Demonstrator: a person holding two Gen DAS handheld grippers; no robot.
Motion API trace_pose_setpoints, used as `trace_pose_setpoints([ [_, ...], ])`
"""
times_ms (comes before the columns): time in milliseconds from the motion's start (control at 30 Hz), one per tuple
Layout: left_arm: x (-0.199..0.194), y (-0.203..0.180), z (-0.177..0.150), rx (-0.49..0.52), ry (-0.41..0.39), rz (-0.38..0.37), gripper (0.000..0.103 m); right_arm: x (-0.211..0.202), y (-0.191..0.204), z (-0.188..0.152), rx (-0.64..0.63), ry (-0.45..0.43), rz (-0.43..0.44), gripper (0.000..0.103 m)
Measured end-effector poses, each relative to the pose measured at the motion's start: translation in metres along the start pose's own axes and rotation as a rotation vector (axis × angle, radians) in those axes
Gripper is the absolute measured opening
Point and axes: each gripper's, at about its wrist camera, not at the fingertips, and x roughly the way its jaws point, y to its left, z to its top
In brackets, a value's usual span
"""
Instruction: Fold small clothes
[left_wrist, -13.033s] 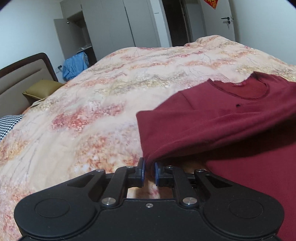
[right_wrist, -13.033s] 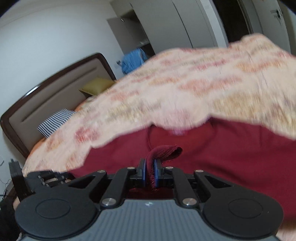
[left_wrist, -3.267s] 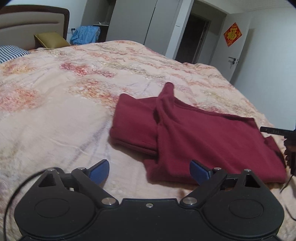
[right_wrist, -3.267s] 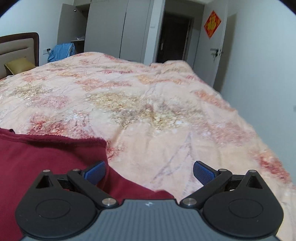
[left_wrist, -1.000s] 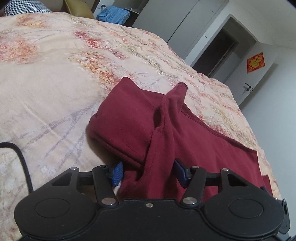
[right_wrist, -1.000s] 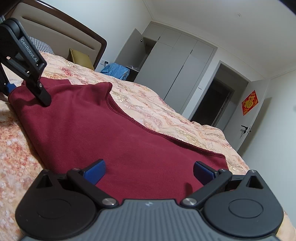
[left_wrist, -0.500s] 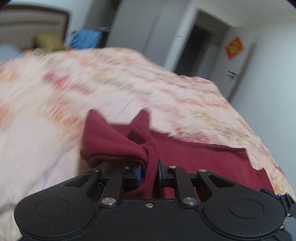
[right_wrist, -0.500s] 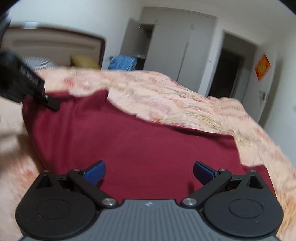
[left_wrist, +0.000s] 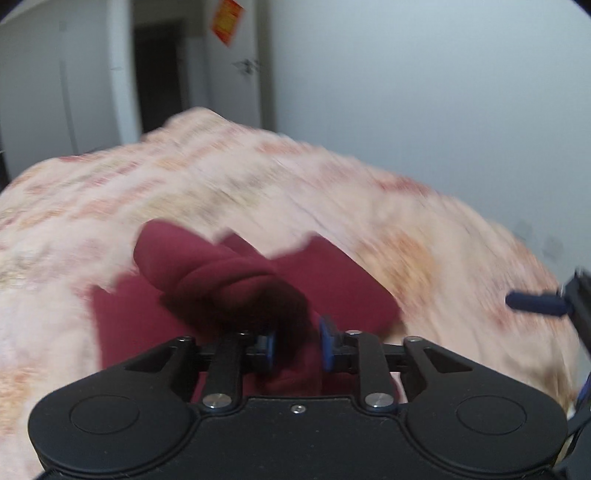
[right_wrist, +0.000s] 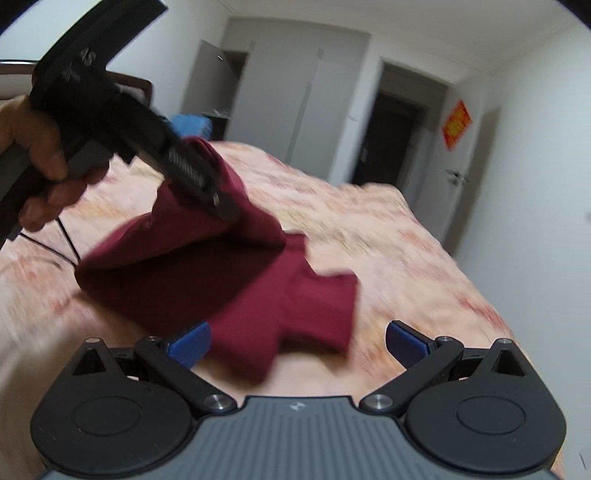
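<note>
Two claws worked over one dark red garment (right_wrist: 258, 295) on the flower-patterned bed (right_wrist: 388, 236), and each stood as it did for a reason. The left claw (left_wrist: 297, 349) had a bunched fold of the cloth between its blue pads, lifted clear of the rest of the garment; the right wrist view showed that fold hanging from it in a loose arc above the flat part, which suggested one end was being carried over to double the piece. Its jaws were opening at that moment, the cloth between them and, as far as the blur allowed, touching both pads, so the fold was probably about to be let go. A person's hand (right_wrist: 40, 155) gripped its handle at the left of that view. The right claw (right_wrist: 297, 345) hung low with its jaws wide apart and nothing between them, just short of the garment's near edge, likely ready to steady or smooth the lower layer.
</note>
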Motion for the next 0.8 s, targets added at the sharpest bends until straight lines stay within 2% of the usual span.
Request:
trace_pose_setpoints([
  [33,0.002,-0.006,-0.003,0.010,0.009,-0.016,0.039,-0.002,-0.005,-0.006,0.018,0.015,-0.003,0.103],
  [100,0.001,-0.009,-0.009,0.006,0.004,-0.031,0.065,-0.006,-0.013,-0.016,0.057,0.030,-0.002,0.103],
  [167,-0.006,-0.006,-0.012,-0.020,-0.014,-0.033,0.074,-0.008,-0.021,-0.024,0.092,0.032,0.002,0.103],
  [233,-0.014,0.002,-0.012,-0.062,-0.027,-0.033,0.077,-0.006,-0.026,-0.027,0.131,0.030,0.001,0.103],
  [267,-0.019,0.008,-0.011,-0.091,-0.037,-0.026,0.084,-0.005,-0.028,-0.028,0.153,0.031,0.006,0.103],
  [300,-0.023,0.015,-0.009,-0.124,-0.048,-0.008,0.092,-0.003,-0.030,-0.028,0.175,0.030,0.014,0.103],
  [367,-0.035,0.032,-0.009,-0.197,-0.079,0.054,0.101,-0.002,-0.032,-0.028,0.214,0.022,0.031,0.103],
  [533,-0.062,0.082,-0.013,-0.390,-0.131,0.220,0.102,0.009,-0.041,-0.009,0.294,-0.027,0.096,0.103],
  [667,-0.073,0.120,-0.022,-0.421,-0.085,0.369,0.102,0.034,-0.059,0.010,0.431,-0.016,0.206,0.103],
  [733,-0.076,0.133,-0.032,-0.438,-0.067,0.382,0.102,0.051,-0.069,0.018,0.519,-0.004,0.273,0.103],
  [800,-0.075,0.143,-0.042,-0.473,-0.036,0.358,0.102,0.069,-0.075,0.025,0.596,0.013,0.334,0.103],
])
